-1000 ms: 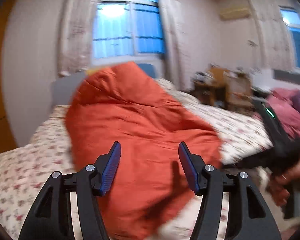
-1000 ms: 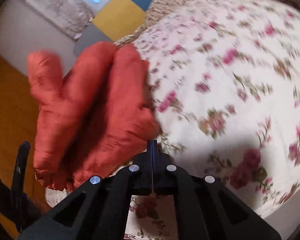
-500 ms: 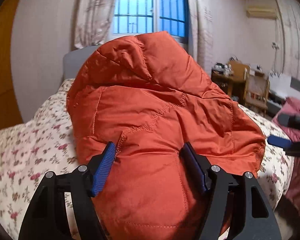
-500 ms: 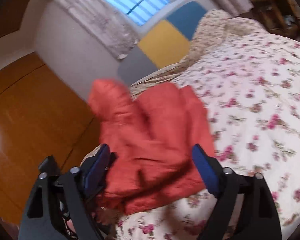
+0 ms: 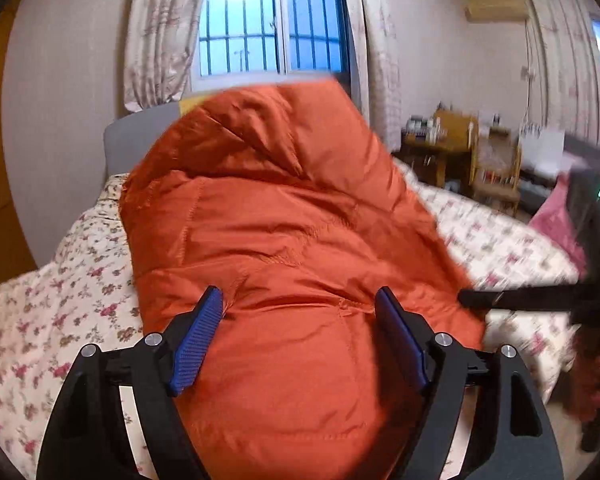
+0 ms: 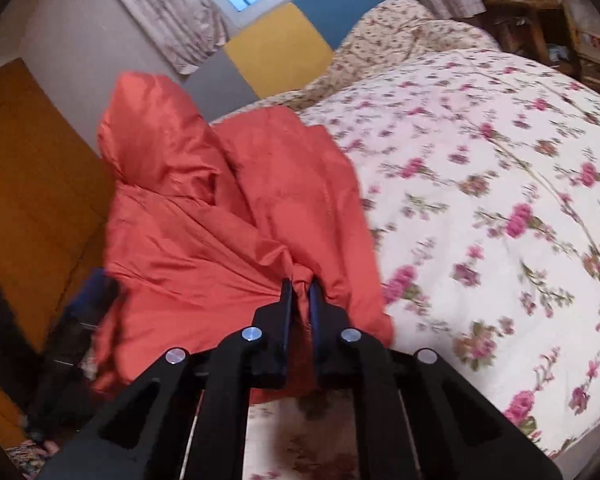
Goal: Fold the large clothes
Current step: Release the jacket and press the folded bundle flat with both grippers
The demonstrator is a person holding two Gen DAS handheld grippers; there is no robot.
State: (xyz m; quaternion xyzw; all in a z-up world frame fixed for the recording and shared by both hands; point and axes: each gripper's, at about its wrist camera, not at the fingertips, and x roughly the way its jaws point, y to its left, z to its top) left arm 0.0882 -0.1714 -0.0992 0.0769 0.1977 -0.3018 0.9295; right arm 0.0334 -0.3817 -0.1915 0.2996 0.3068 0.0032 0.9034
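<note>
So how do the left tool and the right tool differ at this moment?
The left tool stands wide open, its jaws just opening, with the orange jacket bulging between its blue pads untouched; the right tool has just closed and pinches a fold of that jacket. The left faces the jacket's broad quilted side, the right its bunched edge. Both are black with blue pads, over the flowered bed.

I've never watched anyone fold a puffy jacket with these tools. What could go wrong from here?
1. The right gripper pinches only a small bunch of the slippery orange jacket; the fabric may slide out.
2. The left gripper stands open around the jacket, its jaws having just been opening, so one grip bears the load.
3. The jacket lies near the floral bed's edge and could slip off.
</note>
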